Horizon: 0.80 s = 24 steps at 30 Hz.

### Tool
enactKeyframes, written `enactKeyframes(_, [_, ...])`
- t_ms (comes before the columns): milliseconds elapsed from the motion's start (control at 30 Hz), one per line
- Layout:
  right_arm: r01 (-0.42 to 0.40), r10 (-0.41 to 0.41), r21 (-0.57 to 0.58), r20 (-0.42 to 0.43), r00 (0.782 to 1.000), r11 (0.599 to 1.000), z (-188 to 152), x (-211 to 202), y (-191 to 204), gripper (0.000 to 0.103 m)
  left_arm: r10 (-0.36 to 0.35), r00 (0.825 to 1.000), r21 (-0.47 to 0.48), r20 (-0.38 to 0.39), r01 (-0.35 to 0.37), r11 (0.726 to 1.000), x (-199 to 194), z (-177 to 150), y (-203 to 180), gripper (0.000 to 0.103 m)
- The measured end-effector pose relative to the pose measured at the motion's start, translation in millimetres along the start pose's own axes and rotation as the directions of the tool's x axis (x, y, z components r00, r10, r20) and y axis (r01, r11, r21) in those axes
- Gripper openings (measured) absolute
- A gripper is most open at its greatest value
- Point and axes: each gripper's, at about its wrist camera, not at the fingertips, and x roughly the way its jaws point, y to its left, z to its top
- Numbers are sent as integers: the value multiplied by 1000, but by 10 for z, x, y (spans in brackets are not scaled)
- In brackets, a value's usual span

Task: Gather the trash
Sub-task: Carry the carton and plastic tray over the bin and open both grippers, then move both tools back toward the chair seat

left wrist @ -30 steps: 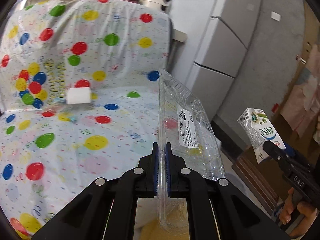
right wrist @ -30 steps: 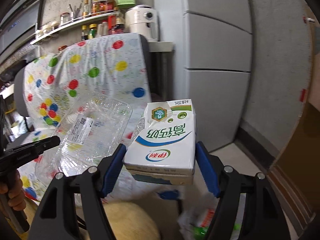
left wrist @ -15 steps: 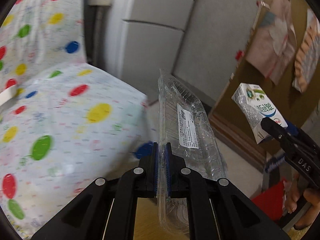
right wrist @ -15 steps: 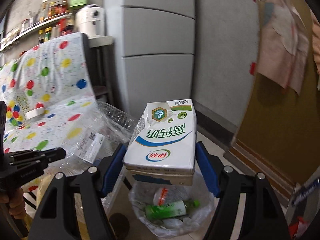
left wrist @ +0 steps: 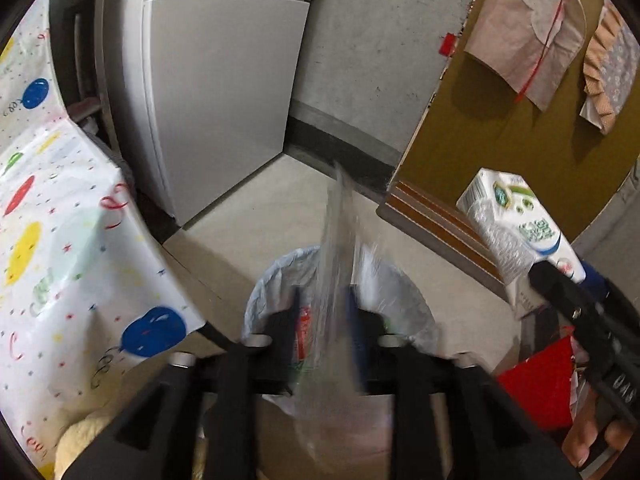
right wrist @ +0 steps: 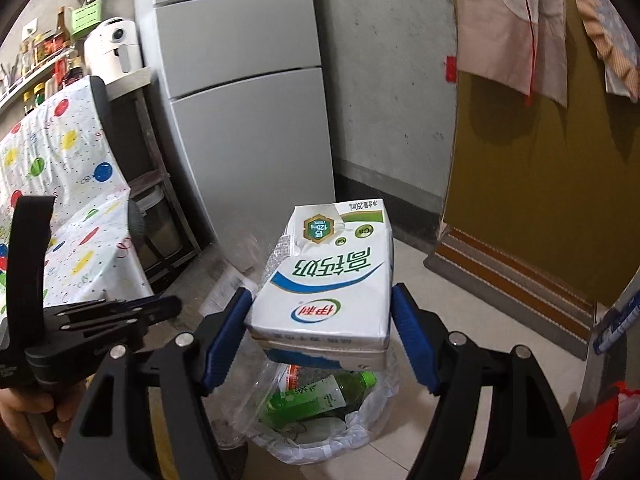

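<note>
Bin (right wrist: 372, 436) stands on the floor, lined with a white bag, already holding a green bottle (right wrist: 320, 394) and other scraps, so part of the collecting looks done.

Both grippers hover right above it.

Clear tray (left wrist: 338, 264) is blurred, between the left gripper (left wrist: 322, 320) jaws, over the bin mouth. Those jaws have just been opening and now stand spread; pads no longer press the tray, so it looks released and dropping in, not yet settled.

Carton (right wrist: 332, 280) is next: right gripper (right wrist: 320, 338) jaws are spread wide and pinching it by its sides, just above the bin.

Left, judging from here: tray lands, carton gets let go. Tabletop (right wrist: 60, 208) edge shows no more trash in these views; the rest is out of view.
</note>
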Motion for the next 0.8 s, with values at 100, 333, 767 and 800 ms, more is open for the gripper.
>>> enactKeyframes(100, [-5,5,-1,-49,999,1000,-30,162,4,74,-3,1000,-11,21,3,1000,-4,14,44,54])
enactKeyframes(333, [-12,10,-14,-93,996,1000,-59,306,153,80,72,997,-83,36,-69,994,-257,-31,382,54])
enactKeyframes(767, [-73,79,-81,77,994,994,308,-256,712,80,228,968,-173,101,-209,963,-1047,-263,981,61])
enactKeyframes(800, [-80,88,-98,80,993,992,314,-275,785,80,244,964,-177,102,-223,959,-1110,-291,1027,63])
